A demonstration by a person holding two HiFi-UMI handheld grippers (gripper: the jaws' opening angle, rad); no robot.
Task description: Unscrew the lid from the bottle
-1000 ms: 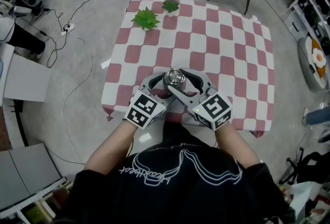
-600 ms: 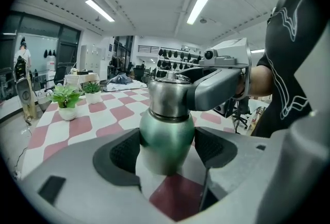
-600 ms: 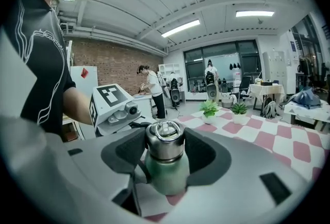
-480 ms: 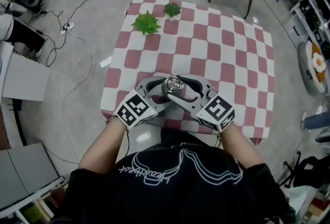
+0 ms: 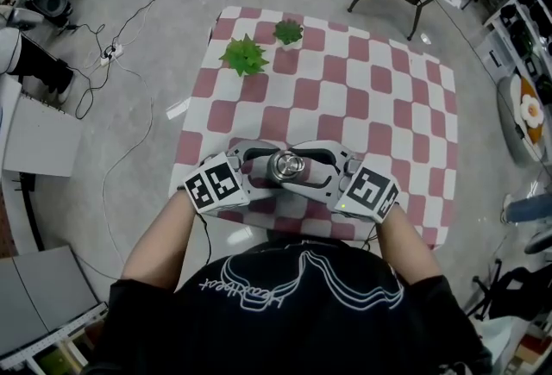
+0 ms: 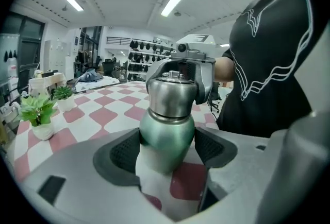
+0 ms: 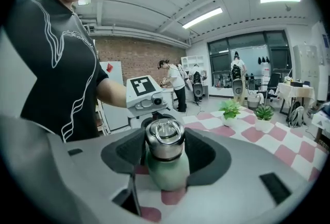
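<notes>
bottle (image 6: 166, 138) base behind fingers (image 6: 121, 153), lid (image 7: 164, 139) top clear

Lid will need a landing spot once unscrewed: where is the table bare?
The table's middle and right side are bare, from the larger plant and smaller plant at the far left corner to the right edge. Crowded: the near edge, where the left gripper holds the bottle, the right gripper its lid.

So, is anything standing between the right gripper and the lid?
Nothing visible. The lid sits between the fingers of the right gripper, which look closed on it. The left gripper clamps the green body of the bottle below. The potted plants stand well away at the far corner of the table.
</notes>
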